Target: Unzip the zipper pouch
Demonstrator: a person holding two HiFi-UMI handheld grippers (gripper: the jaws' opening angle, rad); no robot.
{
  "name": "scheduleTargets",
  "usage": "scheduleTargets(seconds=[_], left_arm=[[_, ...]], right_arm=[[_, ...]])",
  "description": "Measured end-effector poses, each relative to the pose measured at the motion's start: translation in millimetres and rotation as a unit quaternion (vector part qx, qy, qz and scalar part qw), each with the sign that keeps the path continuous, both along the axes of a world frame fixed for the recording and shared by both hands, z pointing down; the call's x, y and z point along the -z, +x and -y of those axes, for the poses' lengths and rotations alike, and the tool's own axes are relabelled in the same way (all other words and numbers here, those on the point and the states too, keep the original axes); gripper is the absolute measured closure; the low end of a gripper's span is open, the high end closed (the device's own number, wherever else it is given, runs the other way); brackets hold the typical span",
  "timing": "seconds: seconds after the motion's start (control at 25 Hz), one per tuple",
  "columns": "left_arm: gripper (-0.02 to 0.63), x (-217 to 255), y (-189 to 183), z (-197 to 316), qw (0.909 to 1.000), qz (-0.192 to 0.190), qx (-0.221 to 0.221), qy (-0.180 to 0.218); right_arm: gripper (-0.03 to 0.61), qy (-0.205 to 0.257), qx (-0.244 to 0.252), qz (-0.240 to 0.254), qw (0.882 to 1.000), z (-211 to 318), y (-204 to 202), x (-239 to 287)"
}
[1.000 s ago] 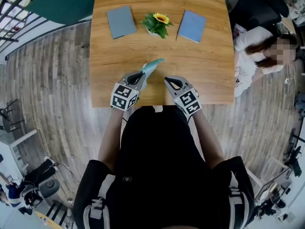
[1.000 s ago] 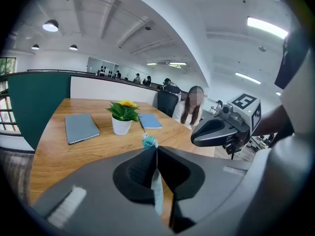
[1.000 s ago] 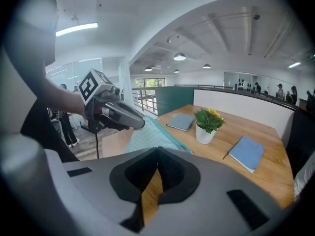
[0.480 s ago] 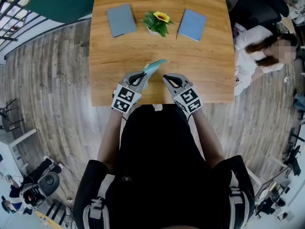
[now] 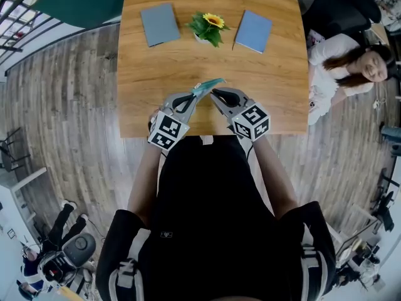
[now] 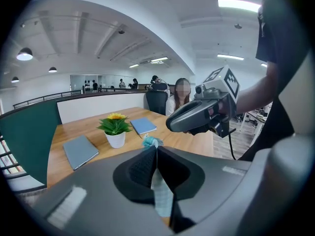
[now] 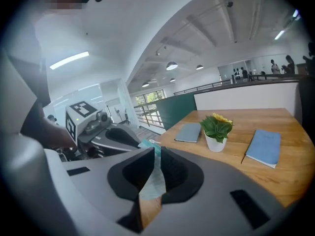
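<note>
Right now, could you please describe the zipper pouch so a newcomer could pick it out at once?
Start at the near edge of the wooden table, by the person. There the left gripper is shut on the zipper pouch, a thin, pale teal strip. Unlike the two grey-blue notebooks and the potted sunflower at the far end, it alone is held in jaws.

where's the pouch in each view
Head view: pouch at centre, over the table's near half.
Left gripper view: pouch low centre, pinched in the shut left gripper.
Right gripper view: pouch low centre, between the right gripper's jaws, which have just been opening.
Shared landmark: the potted flower, beyond the pouch in every view.
</note>
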State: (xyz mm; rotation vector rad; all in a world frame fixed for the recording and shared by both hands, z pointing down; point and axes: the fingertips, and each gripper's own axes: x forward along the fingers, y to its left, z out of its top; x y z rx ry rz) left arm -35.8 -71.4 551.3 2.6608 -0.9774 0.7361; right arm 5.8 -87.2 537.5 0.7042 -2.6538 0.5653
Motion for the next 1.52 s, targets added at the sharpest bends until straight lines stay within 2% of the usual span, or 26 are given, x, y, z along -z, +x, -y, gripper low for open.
scheduleTargets(seconds=[0.16, 0.4, 0.64, 0.8, 1.12, 1.28, 1.52], left_arm=[[0.606, -0.2, 4.6, 0.5, 0.9999, 0.008, -0.008, 0.009], [0.606, 5.4, 10.4, -4.2, 0.9996, 0.011, -0.02, 0.014], [0.606, 6.9, 14.0, -4.1, 0.9989, 0.012, -0.034, 0.03], [0.606, 9.3, 15.8, -5.6, 0.998, 0.016, -0.046, 0.039], [0.606, 11.2, 19.5, -11.6, 0.9956, 0.024, -0.07, 0.057], [0.606, 7.2, 20.4, -14.8, 0.9939, 0.04, -0.082, 0.063], [0.606, 6.0, 19.3, -16.7, 0.9934, 0.048, -0.082, 0.065]], right_arm=[[0.524, -0.025, -0.007, 0.031, 0.999, 10.5, -2.4, 3.8], [0.462, -0.075, -0.001, 0.067, 0.995, 11.6, -6.7, 5.6], [0.454, -0.124, -0.001, 0.101, 0.987, 19.4, -6.7, 2.0], [0.451, -0.14, 0.019, 0.105, 0.984, 17.2, -13.1, 1.4], [0.397, -0.177, 0.056, 0.12, 0.975, 11.3, -18.3, 4.6], [0.397, -0.201, 0.073, 0.127, 0.969, 8.7, -21.7, 4.4], [0.393, -0.213, 0.084, 0.118, 0.966, 6.5, -25.9, 3.9]])
